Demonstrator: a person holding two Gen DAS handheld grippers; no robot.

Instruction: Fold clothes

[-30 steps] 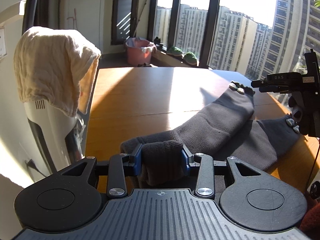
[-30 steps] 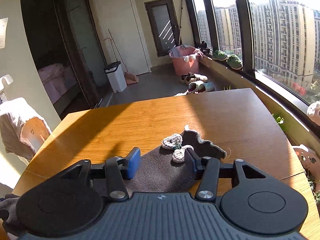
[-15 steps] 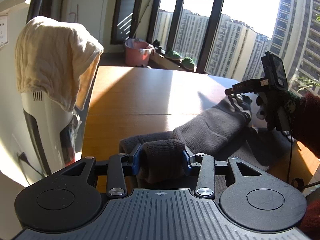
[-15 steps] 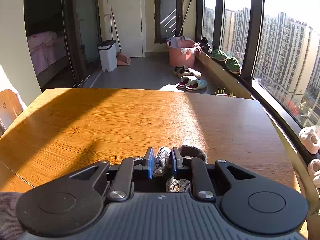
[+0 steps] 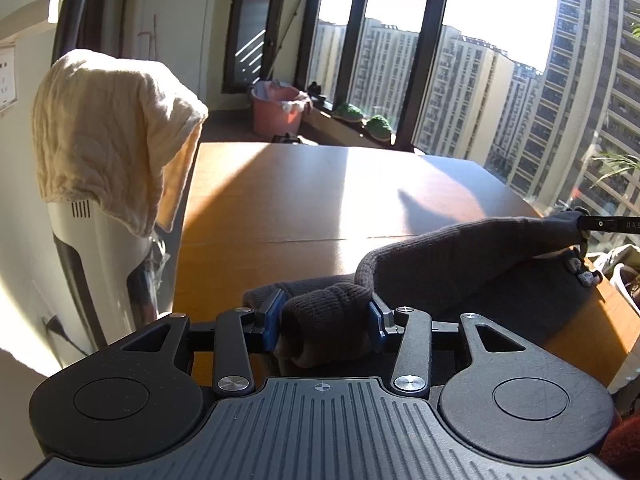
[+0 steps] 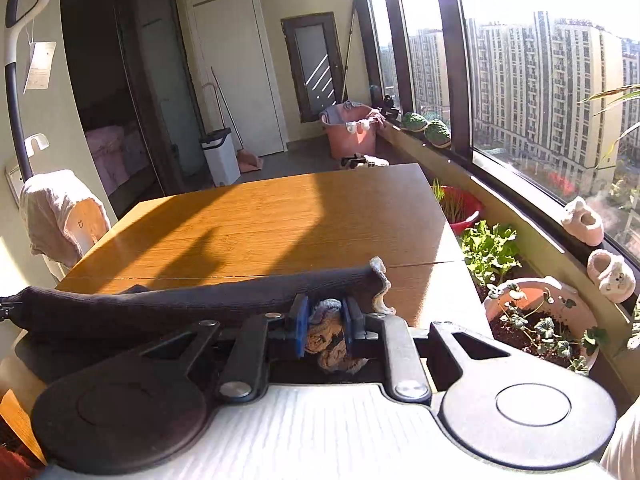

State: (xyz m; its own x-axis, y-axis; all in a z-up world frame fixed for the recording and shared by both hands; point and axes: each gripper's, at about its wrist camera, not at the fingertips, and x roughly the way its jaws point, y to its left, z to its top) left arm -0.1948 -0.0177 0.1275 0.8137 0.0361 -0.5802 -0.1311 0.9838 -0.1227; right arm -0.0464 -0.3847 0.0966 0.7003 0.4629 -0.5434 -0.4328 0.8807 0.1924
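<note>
Garment [image 5: 472, 264], dark knit, hung stretched between grippers, lifted off table [image 5: 340, 200]; a second ago it lay flat. Right gripper [image 6: 324, 326] had just closed on crochet-trimmed end; left gripper [image 5: 325, 322] clamped bunched end, jaws easing slightly. Ready to fold. Scalloped hem showed beside right jaws.

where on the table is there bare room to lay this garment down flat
The far half of the wooden table, beyond its seam toward the pink tub, is bare. The near edge is crowded: the dark garment stretches between both grippers.
</note>
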